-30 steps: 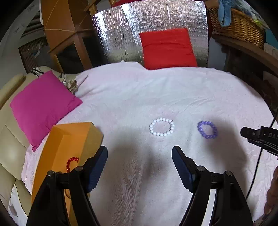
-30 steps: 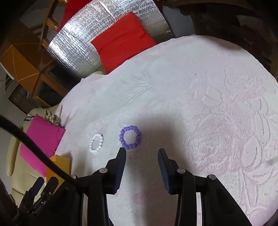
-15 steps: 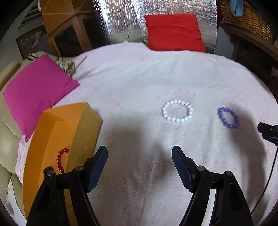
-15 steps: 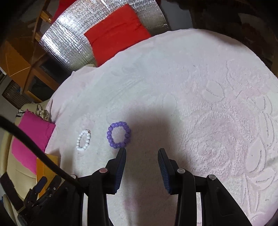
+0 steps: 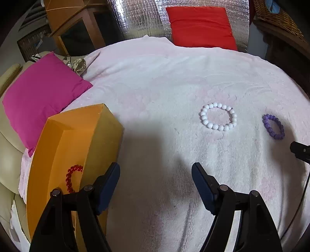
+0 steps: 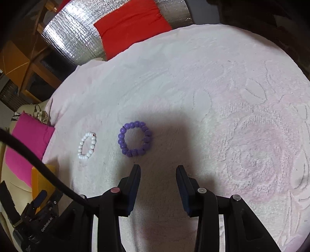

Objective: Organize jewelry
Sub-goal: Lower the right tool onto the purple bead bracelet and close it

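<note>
A white bead bracelet (image 5: 218, 116) and a purple bead bracelet (image 5: 273, 127) lie side by side on the pale pink blanket (image 5: 164, 81). An orange box (image 5: 64, 147) sits at the blanket's left edge with a red bead bracelet (image 5: 71, 177) inside. My left gripper (image 5: 156, 175) hovers open and empty beside the box, well short of the white bracelet. My right gripper (image 6: 158, 171) is open with nothing between its fingers, just below and right of the purple bracelet (image 6: 135, 139). The white bracelet (image 6: 87, 145) lies to that one's left.
A magenta cushion (image 5: 40, 93) rests on a cream sofa at the left. A red cushion (image 5: 201, 29) leans on a silver foil panel at the back. A wicker basket (image 5: 279, 17) stands on a wooden shelf at top right. A black cable (image 6: 38, 164) crosses the right wrist view.
Both grippers have come down and forward toward the blanket. The bracelets and the orange box look larger now. Neither gripper's opening has changed.
</note>
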A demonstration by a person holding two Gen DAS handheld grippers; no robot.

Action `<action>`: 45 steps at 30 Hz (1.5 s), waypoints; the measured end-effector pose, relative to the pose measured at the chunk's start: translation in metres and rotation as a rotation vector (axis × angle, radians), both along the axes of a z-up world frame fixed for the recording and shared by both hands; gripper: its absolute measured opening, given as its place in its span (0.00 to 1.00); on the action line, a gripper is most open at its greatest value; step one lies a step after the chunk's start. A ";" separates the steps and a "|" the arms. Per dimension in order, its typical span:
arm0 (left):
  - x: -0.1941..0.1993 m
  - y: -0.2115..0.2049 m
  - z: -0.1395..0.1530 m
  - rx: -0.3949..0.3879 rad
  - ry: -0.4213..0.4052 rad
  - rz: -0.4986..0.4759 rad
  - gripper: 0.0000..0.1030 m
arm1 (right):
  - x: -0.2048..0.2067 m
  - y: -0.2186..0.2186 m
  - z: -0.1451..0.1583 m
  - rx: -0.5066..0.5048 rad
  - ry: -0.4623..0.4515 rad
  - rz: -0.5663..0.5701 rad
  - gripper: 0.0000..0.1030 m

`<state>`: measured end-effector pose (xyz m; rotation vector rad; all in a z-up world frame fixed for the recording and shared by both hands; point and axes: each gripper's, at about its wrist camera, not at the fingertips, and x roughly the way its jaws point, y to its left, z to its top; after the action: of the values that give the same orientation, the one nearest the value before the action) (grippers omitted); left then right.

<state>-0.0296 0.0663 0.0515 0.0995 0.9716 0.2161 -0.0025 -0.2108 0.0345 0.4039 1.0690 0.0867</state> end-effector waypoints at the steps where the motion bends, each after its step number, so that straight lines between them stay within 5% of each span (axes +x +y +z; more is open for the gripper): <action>1: 0.000 0.000 0.000 -0.004 0.001 0.002 0.75 | 0.000 0.001 -0.001 -0.004 0.002 -0.001 0.40; 36: 0.014 -0.012 -0.011 -0.023 0.037 -0.015 0.75 | 0.046 0.020 -0.005 -0.131 -0.086 -0.053 0.46; 45: 0.024 -0.011 -0.022 -0.020 0.057 -0.008 0.75 | 0.048 0.050 -0.009 -0.353 -0.127 0.012 0.41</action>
<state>-0.0055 0.0558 0.0300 0.0912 1.0294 0.1973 0.0458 -0.1610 0.0257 0.0718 0.9387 -0.0648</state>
